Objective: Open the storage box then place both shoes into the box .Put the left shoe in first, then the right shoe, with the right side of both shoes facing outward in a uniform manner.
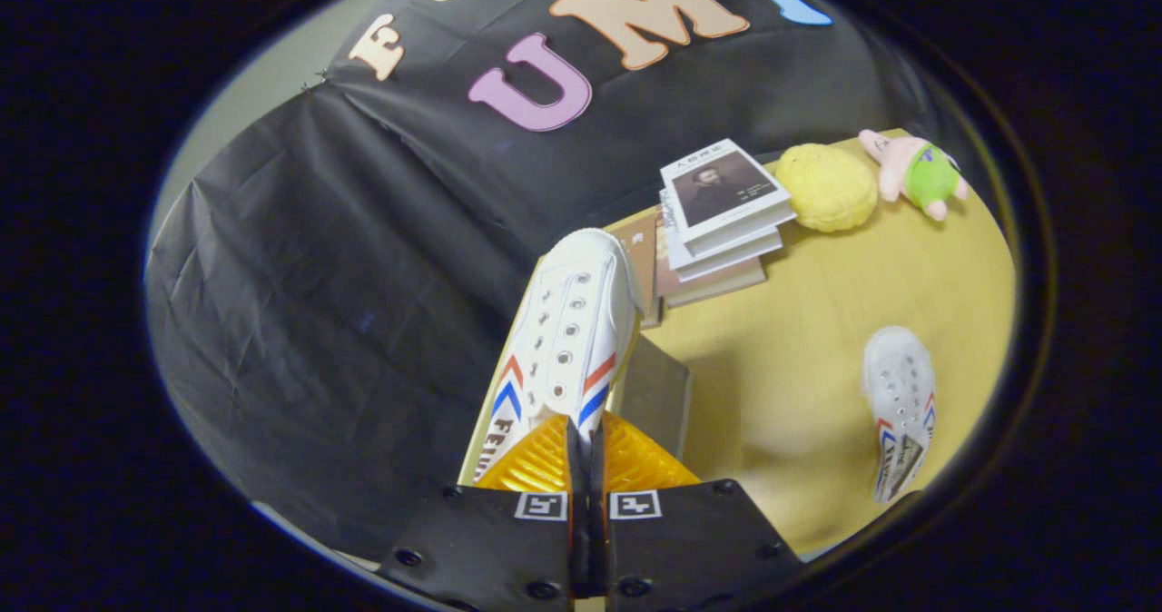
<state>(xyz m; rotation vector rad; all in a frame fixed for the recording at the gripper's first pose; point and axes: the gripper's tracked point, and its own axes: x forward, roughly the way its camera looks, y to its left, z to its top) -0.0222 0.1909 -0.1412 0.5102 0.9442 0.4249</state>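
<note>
My gripper (586, 439) is shut on the upper edge of a white canvas shoe (567, 340) with red and blue side stripes. The shoe hangs off the table, its toe pointing away from the fingers toward the black cloth wall. A second matching white shoe (899, 403) lies on the yellow-tan table (799, 321), off to the right of the fingers, toe pointing away. A grey flat panel (655, 394), perhaps part of the storage box, shows just right of the held shoe; I cannot tell whether it is open.
A stack of books (722, 217) lies on the table beyond the held shoe. To its right sit a yellow round plush (826, 187) and a pink and green plush toy (917, 174) near the far table edge.
</note>
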